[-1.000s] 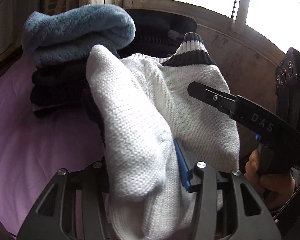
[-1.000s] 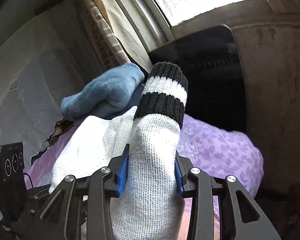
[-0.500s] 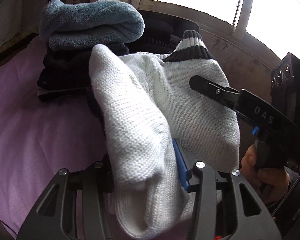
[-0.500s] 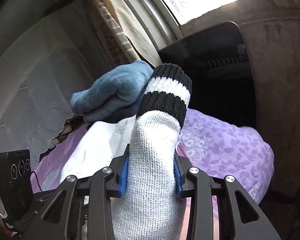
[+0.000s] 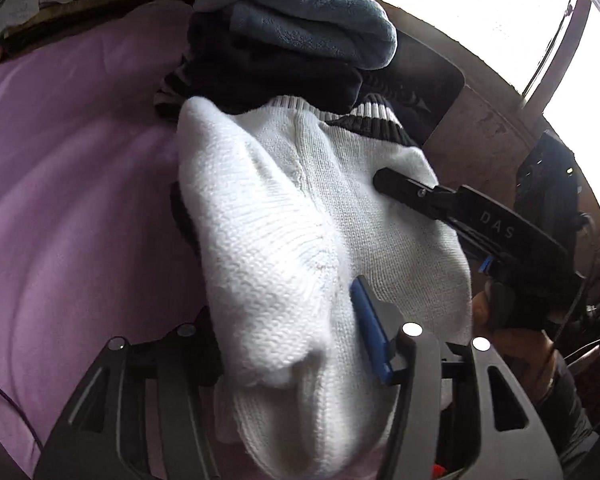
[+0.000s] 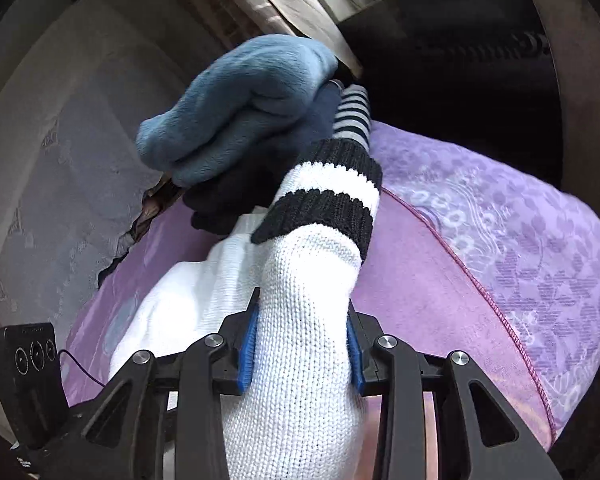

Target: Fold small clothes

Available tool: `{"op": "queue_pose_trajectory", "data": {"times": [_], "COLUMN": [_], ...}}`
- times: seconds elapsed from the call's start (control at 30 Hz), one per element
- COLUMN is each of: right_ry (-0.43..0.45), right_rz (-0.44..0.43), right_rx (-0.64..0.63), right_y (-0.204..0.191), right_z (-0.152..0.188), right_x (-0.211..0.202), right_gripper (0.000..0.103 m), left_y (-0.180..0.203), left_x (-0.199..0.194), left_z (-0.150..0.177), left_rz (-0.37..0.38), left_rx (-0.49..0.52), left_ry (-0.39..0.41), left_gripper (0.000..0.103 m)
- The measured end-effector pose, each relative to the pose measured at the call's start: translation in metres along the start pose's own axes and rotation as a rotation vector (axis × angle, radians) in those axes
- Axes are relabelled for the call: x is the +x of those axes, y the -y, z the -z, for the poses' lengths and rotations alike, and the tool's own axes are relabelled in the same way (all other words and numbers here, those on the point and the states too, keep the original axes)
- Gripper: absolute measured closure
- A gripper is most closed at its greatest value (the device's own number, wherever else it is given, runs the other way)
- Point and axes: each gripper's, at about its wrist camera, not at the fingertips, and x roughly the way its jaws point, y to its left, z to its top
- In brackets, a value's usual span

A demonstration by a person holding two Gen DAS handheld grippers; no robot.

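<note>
While the white knit sock hangs just in front of the folded pile on the purple bedspread, the left gripper pinches its toe end and the right gripper pinches it below the black-striped cuff, nearly touching the pile.

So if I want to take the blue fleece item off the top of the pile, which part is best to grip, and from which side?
Grip the rounded folded end of the blue fleece item, coming from its open side, away from the white knit sock. That end bulges free of the dark clothes beneath, so the fingers could likely close around the thick fold without catching lower layers. Both grippers are now shut on the sock.
</note>
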Motion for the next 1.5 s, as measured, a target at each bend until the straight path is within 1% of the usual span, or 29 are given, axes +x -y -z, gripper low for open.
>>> {"op": "queue_pose_trajectory", "data": {"times": [0.03, 0.07, 0.1, 0.17, 0.2, 0.27, 0.33, 0.4, 0.43, 0.5, 0.57, 0.6, 0.7, 0.73, 0.8, 0.87, 0.93, 1.0, 1.1, 1.23, 1.27, 1.33, 1.4, 1.5], "right_ry": [-0.014, -0.021, -0.024, -0.027, -0.026, -0.014, -0.019, 0.004, 0.017, 0.024, 0.029, 0.027, 0.000, 0.001, 0.009, 0.016, 0.037, 0.059, 0.083, 0.099, 0.101, 0.110, 0.117, 0.101], "right_rz": [-0.009, 0.000, 0.013, 0.044, 0.064, 0.137, 0.165, 0.199, 0.216, 0.248, 0.281, 0.297, 0.366, 0.379, 0.397, 0.416, 0.433, 0.412, 0.386, 0.369, 0.362, 0.354, 0.359, 0.357], "right_rx": [0.001, -0.018, -0.042, -0.090, -0.117, -0.156, -0.150, -0.144, -0.151, -0.178, -0.199, -0.206, -0.251, -0.262, -0.279, -0.288, -0.287, -0.275, -0.274, -0.343, -0.360, -0.392, -0.418, -0.403], "right_y": [0.005, 0.005, 0.003, -0.003, -0.005, -0.006, -0.006, -0.012, -0.016, -0.031, -0.050, -0.057, -0.086, -0.094, -0.110, -0.125, -0.135, -0.142, -0.151, -0.167, -0.170, -0.173, -0.173, -0.164], "right_z": [-0.002, -0.004, -0.004, -0.004, -0.002, -0.003, -0.009, -0.013, -0.015, -0.019, -0.017, -0.012, 0.010, 0.018, 0.035, 0.049, 0.061, 0.073, 0.083, 0.085, 0.085, 0.088, 0.091, 0.089], "right_x": [0.002, 0.003, 0.003, 0.006, 0.007, 0.003, -0.006, -0.024, -0.035, -0.056, -0.077, -0.086, -0.111, -0.119, -0.136, -0.148, -0.158, -0.168, -0.172, -0.168, -0.168, -0.170, -0.171, -0.169], "right_gripper": [0.065, 0.063, 0.061, 0.055, 0.045, 0.032, 0.031, 0.030, 0.029, 0.018, 0.011, 0.010, 0.008, 0.008, 0.005, 0.005, 0.004, 0.004, 0.004, 0.004, 0.004, 0.004, 0.004, 0.004], "left_y": [0.001, 0.003, 0.004, 0.001, -0.004, -0.011, -0.014, -0.014, -0.014, -0.007, -0.004, -0.002, 0.007, 0.016, 0.021, 0.025, 0.028, 0.032, 0.037, 0.038, 0.037, 0.034, 0.029, 0.026], "left_x": [0.001, 0.003, 0.005, 0.007, 0.005, -0.002, -0.014, -0.029, -0.035, -0.044, -0.052, -0.055, -0.059, -0.057, -0.061, -0.067, -0.078, -0.091, -0.113, -0.134, -0.137, -0.142, -0.142, -0.134], "left_z": [-0.001, -0.003, -0.002, 0.000, 0.001, 0.000, -0.002, -0.005, -0.007, -0.012, -0.011, -0.010, -0.006, -0.007, 0.000, 0.010, 0.020, 0.026, 0.032, 0.037, 0.038, 0.037, 0.038, 0.038], "left_rz": [-0.003, -0.019, -0.049, -0.097, -0.092, -0.069, -0.080, -0.131, -0.168, -0.237, -0.271, -0.279, -0.295, -0.297, -0.302, -0.330, -0.373, -0.428, -0.447, -0.495, -0.495, -0.479, -0.459, -0.454], "left_rx": [0.008, 0.014, 0.014, 0.005, -0.006, -0.032, -0.034, -0.021, -0.014, 0.009, 0.025, 0.030, 0.052, 0.063, 0.089, 0.115, 0.143, 0.169, 0.183, 0.173, 0.165, 0.138, 0.106, 0.096], "left_ry": [-0.005, -0.006, -0.003, -0.001, -0.008, -0.023, -0.011, 0.023, 0.041, 0.066, 0.079, 0.085, 0.086, 0.082, 0.082, 0.085, 0.109, 0.151, 0.208, 0.279, 0.289, 0.297, 0.290, 0.267], "left_gripper": [0.045, 0.039, 0.027, 0.015, 0.013, 0.013, 0.013, 0.011, 0.010, 0.008, 0.006, 0.005, 0.005, 0.005, 0.005, 0.005, 0.005, 0.005, 0.005, 0.005, 0.005, 0.005, 0.005, 0.005]}}
